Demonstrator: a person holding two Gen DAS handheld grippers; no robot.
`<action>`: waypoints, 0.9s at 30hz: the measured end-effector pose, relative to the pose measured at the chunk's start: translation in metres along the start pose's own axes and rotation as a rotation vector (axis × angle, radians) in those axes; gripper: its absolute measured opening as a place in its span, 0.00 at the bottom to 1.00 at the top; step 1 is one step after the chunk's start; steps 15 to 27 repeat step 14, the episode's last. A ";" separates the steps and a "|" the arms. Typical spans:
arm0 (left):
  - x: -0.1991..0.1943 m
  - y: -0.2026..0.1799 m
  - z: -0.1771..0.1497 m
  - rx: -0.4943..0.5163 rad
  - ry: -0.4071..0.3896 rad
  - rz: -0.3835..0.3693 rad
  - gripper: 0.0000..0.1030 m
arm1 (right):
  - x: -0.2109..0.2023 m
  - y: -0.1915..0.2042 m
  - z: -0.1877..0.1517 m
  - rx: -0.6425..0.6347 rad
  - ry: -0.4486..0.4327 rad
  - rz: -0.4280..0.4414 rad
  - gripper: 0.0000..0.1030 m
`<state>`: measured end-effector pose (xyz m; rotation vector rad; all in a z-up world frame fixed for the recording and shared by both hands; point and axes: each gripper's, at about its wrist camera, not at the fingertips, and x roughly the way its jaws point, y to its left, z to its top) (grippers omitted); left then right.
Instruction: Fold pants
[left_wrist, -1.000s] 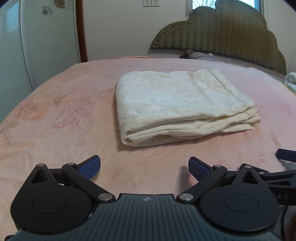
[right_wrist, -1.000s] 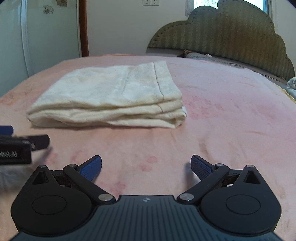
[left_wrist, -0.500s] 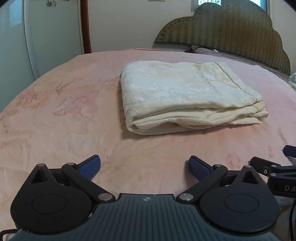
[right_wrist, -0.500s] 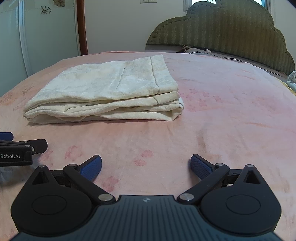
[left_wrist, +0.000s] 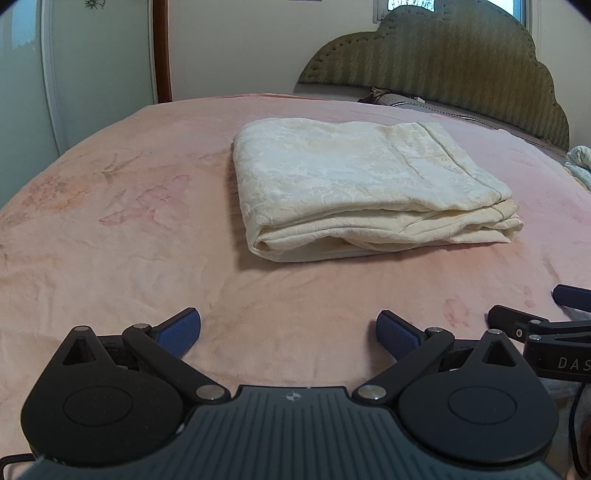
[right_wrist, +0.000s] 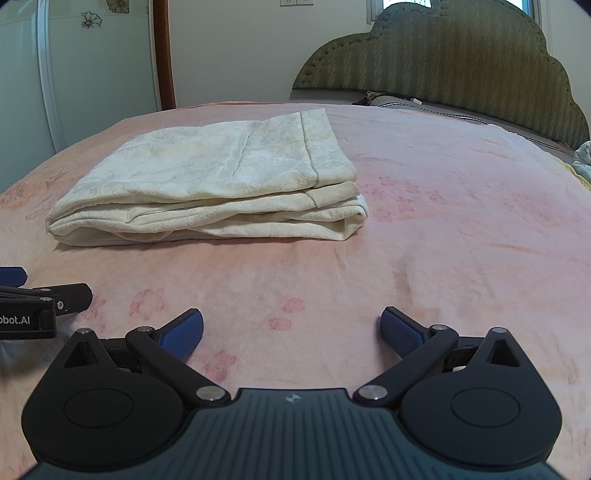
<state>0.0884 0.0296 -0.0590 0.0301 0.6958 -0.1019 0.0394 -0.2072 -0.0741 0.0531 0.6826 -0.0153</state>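
We held the left gripper (left_wrist: 289, 328) and right gripper (right_wrist: 291, 328) spread wide and empty, near the folded pants (left_wrist: 354, 188), which lay crosswise ahead, equally close to both.

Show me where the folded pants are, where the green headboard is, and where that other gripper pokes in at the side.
folded pants (left_wrist: 354, 184): left wrist view, on the top layer.
green headboard (right_wrist: 461, 62): right wrist view, on its padded face.
right gripper (left_wrist: 546, 314): left wrist view, between its fingertips at the right edge.
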 end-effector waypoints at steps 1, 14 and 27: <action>0.000 0.000 0.000 -0.001 0.001 -0.002 1.00 | 0.000 0.000 0.000 0.000 0.000 0.000 1.00; -0.001 0.003 0.000 0.001 -0.001 -0.027 1.00 | -0.001 0.000 0.000 0.000 0.000 0.000 1.00; -0.001 0.003 0.000 0.001 -0.001 -0.027 1.00 | -0.001 0.000 0.000 0.000 0.000 0.000 1.00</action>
